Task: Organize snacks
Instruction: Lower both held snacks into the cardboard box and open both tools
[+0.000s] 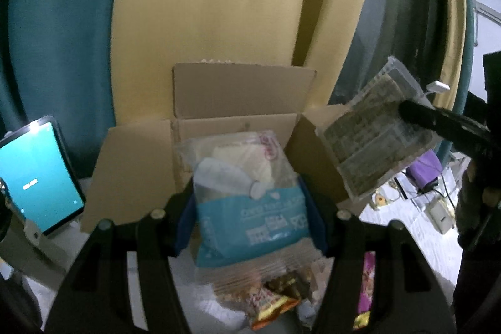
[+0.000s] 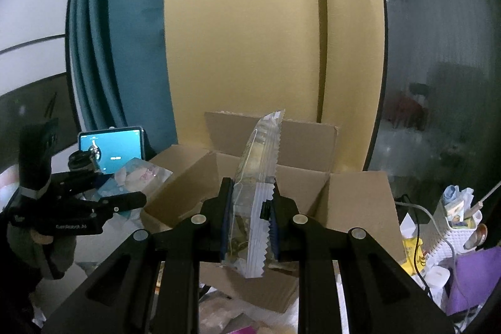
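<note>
Both grippers are matte black plastic linkages with round silver pivot screws and long slots in the arms; the left gripper (image 1: 250, 208) and right gripper (image 2: 249, 218) carry dark blue finger pads. One handle bears small white lettering. A dark sleeve (image 2: 47, 243) shows

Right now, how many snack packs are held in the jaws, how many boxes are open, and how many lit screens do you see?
Snack packs held: 2, blue-and-clear pack, clear sealed pack
Open cardboard box: 1
Lit screen: 1
Total: 4
</note>
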`<state>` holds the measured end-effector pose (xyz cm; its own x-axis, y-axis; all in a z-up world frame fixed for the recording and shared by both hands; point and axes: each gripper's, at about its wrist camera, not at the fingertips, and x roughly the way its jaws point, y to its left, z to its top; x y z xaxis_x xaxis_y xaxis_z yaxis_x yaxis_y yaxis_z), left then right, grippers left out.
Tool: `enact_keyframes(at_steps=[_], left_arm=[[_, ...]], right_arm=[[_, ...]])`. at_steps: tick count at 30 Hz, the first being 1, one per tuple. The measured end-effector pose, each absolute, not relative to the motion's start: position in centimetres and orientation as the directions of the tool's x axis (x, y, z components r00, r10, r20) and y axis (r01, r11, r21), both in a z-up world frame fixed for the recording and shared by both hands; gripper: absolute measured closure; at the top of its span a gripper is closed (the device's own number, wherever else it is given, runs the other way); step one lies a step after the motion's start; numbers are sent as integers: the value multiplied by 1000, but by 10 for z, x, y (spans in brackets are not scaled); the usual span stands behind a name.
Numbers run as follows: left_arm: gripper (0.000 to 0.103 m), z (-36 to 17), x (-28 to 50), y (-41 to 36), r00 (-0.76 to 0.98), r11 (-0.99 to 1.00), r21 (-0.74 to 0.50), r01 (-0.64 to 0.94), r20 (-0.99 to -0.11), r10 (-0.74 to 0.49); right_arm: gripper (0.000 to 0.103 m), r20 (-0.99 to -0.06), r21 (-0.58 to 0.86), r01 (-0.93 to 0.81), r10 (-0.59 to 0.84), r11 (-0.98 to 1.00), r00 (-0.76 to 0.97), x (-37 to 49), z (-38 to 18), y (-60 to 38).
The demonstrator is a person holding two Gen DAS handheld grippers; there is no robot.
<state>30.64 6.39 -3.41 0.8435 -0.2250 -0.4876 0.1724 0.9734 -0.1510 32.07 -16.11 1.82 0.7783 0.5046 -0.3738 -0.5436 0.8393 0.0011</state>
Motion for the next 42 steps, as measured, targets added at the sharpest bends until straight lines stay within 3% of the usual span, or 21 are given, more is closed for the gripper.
enact_keyframes(at_steps=[11,22,27,29,31,32,42], left_arm=[[41,-37,363,65,829,976,-141,164,-516,-214],[40,-45,424,78,787,989,-123,86,-601,-143],[22,-49,431,85,785,981,-177,74,-596,-167],[22,-48,429,86,789,981,-181,67,-593,-163],[22,-48,426,87,792,981,-181,65,-589,-161],[22,-47,423,87,794,982,-179,66,-586,-160],[22,-36,410,81,813,981,-172,88,-557,-170]], right_arm=[[81,-405,11,-538,495,843,768,373,5,-155],[81,-419,54,-572,538,819,731,423,-7,-127],[81,-436,82,-585,556,807,707,438,-14,-113],[77,-453,93,-562,538,822,711,447,-20,-110],[51,-472,111,-524,509,845,720,455,-25,-112],[49,-474,119,-515,504,849,722,456,-26,-114],[49,-487,111,-493,480,863,730,438,-25,-127]])
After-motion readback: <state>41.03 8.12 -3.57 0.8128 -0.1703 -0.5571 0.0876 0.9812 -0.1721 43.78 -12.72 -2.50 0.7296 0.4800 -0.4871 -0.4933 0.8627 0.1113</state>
